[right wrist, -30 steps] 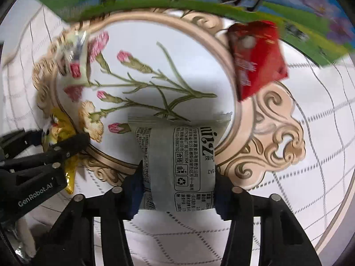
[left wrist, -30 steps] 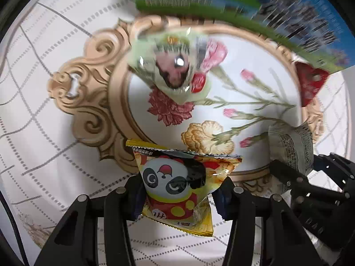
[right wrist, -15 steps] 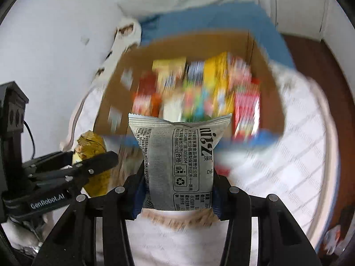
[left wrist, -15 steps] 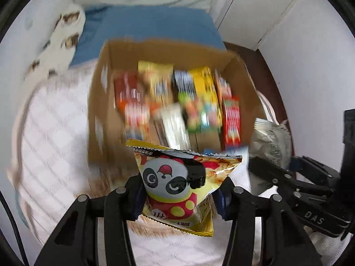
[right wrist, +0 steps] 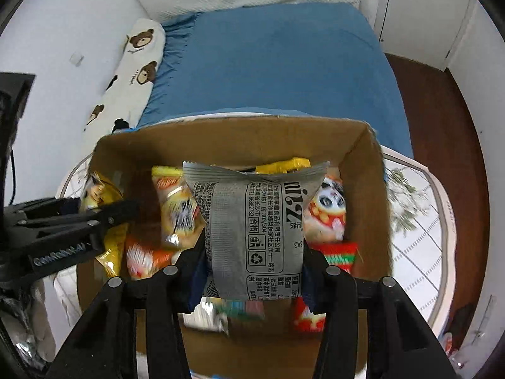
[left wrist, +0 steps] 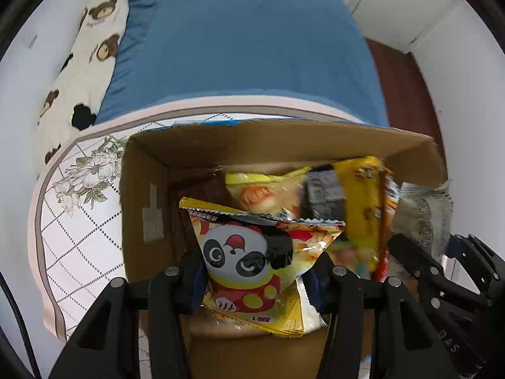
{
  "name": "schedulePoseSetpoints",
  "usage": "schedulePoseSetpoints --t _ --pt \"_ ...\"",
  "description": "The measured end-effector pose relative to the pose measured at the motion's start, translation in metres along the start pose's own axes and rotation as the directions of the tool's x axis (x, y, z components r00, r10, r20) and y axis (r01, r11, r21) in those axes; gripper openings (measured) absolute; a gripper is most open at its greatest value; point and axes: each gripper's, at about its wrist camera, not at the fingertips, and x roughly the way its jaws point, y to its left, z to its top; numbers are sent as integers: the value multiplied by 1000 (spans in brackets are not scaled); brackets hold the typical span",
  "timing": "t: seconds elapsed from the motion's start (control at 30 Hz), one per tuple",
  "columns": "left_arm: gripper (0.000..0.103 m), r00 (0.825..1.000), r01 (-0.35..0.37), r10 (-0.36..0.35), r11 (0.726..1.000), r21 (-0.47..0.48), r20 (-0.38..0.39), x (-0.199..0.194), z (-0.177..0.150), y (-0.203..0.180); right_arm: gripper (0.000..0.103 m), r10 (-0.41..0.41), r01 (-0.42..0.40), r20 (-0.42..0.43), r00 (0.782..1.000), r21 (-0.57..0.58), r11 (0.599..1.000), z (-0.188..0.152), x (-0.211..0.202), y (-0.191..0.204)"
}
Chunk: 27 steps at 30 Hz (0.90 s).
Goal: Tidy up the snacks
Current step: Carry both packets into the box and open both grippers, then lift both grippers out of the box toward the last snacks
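Behind everything lies a bed with a blue sheet (left wrist: 246, 47) and a bear-print pillow (right wrist: 132, 72) along its side, and in front of it a worktop under a white patterned cloth (left wrist: 82, 221) carries an open cardboard box (left wrist: 145, 195) already part-filled with snack packets. Both grippers hang over the box mouth, pointing down into it. The left gripper (left wrist: 257, 276) has its jaws clenched on a yellow panda packet (left wrist: 252, 268), which stands upright between them above the box's left part; the right gripper (right wrist: 252, 271) has its jaws clenched on a grey packet (right wrist: 255, 227) with black print, held upright over the middle of the box. Judging by this, the step in hand is the carry-and-drop: two snacks brought together to the box, not yet let go. The next move seems to call for lowering each packet into a gap among those already standing inside, the panda packet toward the barer left side, the grey one between the yellow and red packets, then releasing. With the two grippers so near each other, they probably need to keep apart as they go down.
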Motion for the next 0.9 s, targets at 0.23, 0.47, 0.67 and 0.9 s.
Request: schedulePoseSetpoints --t 0.23,0.47,0.67,0.9 --pt "49 998 -24 23 1000 -19 -50 32 19 13 52 -4 5 -49 999 15 1000 24 43 -1" --pt "85 998 -42 40 999 -32 -43 36 17 18 96 -39 39 -67 997 11 999 30 61 -9" --pt "94 999 -41 41 999 -10 -22 29 9 14 97 -91 91 -48 995 8 996 24 55 -18" --pt "94 996 -58 58 998 -11 67 3 -15 9 97 -116 116 -4 993 6 993 0 34 -22"
